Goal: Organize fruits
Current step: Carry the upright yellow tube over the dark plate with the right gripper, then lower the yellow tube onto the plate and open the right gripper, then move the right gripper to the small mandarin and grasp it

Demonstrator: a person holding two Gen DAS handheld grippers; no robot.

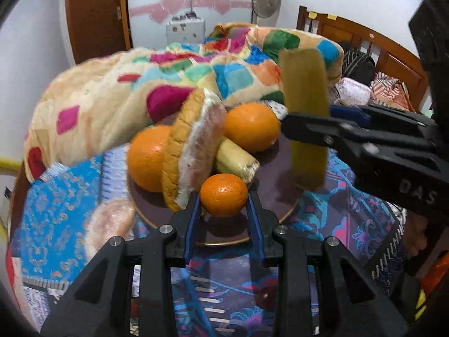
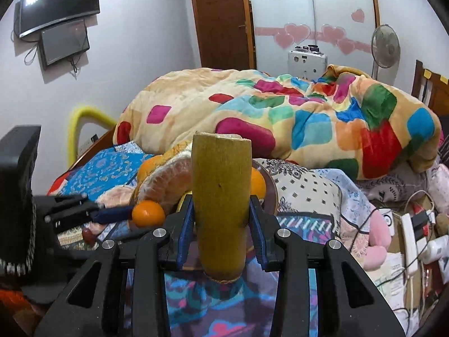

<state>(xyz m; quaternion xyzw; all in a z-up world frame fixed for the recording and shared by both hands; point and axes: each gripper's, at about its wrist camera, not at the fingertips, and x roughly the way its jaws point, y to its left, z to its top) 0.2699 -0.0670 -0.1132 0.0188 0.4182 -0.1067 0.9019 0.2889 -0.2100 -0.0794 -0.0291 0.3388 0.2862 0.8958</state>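
My left gripper is shut on a small orange just above the near part of a dark purple plate. On the plate lie two larger oranges, a wrapped pomelo wedge and a pale cut stalk piece. My right gripper is shut on an upright yellow-green cane piece, held over the plate's right side; it also shows in the left wrist view. The small orange and the left gripper show in the right wrist view.
The plate sits on a patterned bedsheet. A colourful quilt is heaped behind it. A peeled pomelo piece lies left of the plate. Cables and power strips lie at the right. A wooden headboard stands behind.
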